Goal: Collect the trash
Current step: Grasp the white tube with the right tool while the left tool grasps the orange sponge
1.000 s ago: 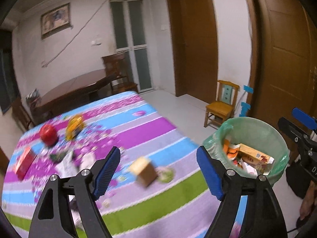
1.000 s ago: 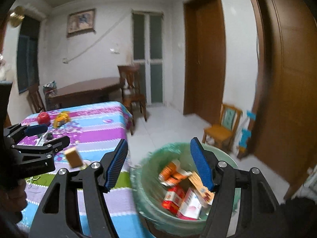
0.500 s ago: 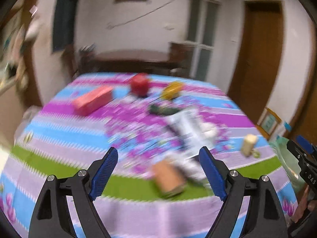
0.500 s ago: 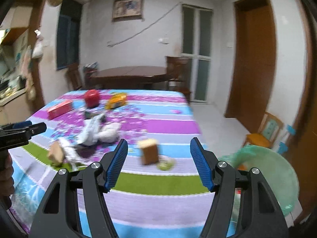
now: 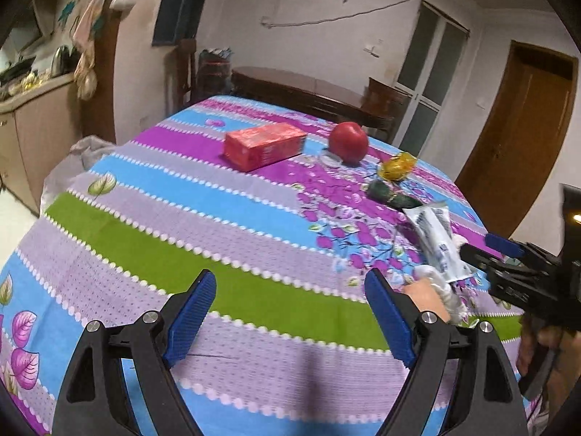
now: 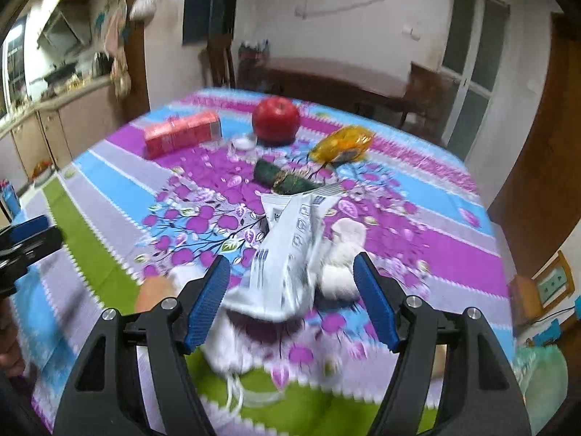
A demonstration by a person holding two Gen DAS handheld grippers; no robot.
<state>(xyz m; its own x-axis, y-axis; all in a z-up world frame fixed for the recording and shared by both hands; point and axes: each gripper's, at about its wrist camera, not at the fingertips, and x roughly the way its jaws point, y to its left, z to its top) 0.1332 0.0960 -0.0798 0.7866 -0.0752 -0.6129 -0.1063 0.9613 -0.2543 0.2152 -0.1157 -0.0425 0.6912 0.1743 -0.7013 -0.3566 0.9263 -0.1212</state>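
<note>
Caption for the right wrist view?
Open right hand-held gripper over a white wrapper on the striped tablecloth.

crumpled white wrapper (image 6: pixel 290 250), lying on tablecloth (image 6: pixel 417 196)

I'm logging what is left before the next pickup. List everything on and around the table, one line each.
tablecloth: one, striped purple, blue and green, covers the table
box: one, red, far side
apple: one, red, right of the box
clear cap: one, see-through, in front of the apple
yellow wrapper: one, right of the apple
green wrapper: one, dark, mid-table
white packet: one, white with print, near edge, between the right tool's fingers, not gripped
crumpled tissue: white, beside the packet, blurred
tan block: one, near edge, partly hidden
bin bag: green, low right
left tool: open, empty
right tool: jaws just opening
</note>
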